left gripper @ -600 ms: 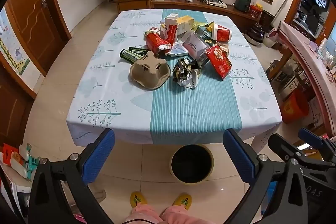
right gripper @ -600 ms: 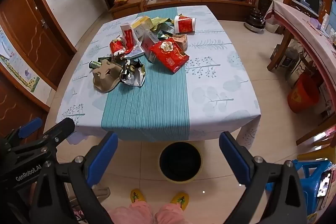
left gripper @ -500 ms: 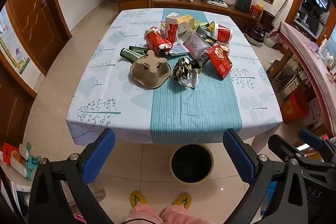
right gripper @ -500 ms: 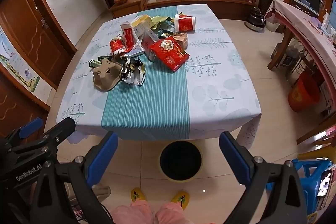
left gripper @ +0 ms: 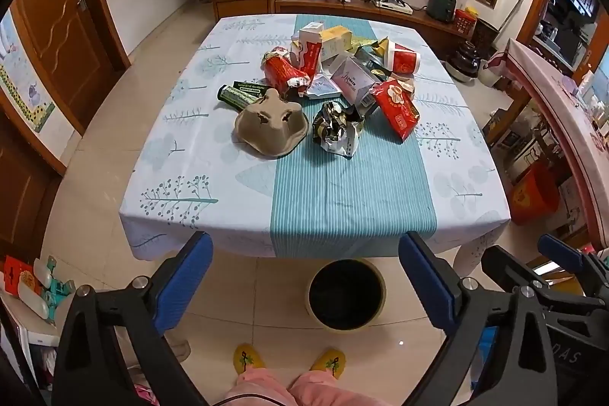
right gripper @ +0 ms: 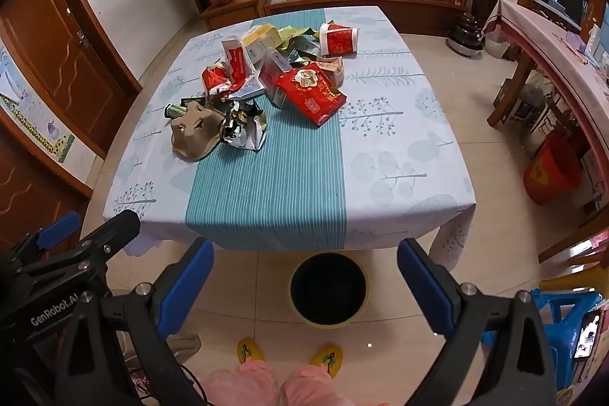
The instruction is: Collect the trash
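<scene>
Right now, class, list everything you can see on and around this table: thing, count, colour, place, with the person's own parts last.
Table: one, pale blue cloth with teal stripe, centre.
Cardboard cup tray: one, brown, left front of pile.
Crumpled foil wrapper: one, silver, beside the tray.
Red snack bag: one, right of pile.
Red paper cup: one, on its side, far right of pile.
Yellow box: one, far end of pile.
Dark green tubes: two, behind the tray.
Trash bin: one, yellowish with black liner, on the floor at the table's near edge.
Slippers: two, yellow.
Left gripper: open, empty.
Right gripper: open, empty.
</scene>
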A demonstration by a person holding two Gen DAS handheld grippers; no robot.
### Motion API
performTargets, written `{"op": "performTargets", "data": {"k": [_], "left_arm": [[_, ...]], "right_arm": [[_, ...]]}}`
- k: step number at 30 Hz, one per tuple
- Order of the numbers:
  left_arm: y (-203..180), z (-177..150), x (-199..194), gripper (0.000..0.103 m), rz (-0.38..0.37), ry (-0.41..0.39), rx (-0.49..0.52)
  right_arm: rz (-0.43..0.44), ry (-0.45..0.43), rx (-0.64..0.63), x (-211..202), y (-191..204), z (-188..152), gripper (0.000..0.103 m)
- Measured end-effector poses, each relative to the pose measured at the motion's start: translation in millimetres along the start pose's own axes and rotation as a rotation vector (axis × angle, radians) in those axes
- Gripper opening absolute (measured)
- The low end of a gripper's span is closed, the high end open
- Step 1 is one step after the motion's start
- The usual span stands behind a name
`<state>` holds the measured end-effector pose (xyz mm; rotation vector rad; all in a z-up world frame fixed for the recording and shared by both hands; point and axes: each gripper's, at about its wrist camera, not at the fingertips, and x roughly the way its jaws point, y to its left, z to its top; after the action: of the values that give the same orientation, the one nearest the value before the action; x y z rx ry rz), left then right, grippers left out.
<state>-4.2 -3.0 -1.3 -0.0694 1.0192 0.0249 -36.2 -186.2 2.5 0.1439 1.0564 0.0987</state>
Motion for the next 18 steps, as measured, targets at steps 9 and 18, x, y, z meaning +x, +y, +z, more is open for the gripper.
{"op": "performTargets", "data": {"k": [9,18], "left_arm": [[-0.9,-1.8,0.7,0.096,0.003,-0.002,-0.003],[3.5,-5.2,-0.8,0.096,0.010,0.008,-0.001]], "right_arm": [[-0.001,0.004,0.007,1.8,4.9,-8.3,0.098],[0.006,0.017,0.009,3.5,3.2,-8.6,0.098]]}}
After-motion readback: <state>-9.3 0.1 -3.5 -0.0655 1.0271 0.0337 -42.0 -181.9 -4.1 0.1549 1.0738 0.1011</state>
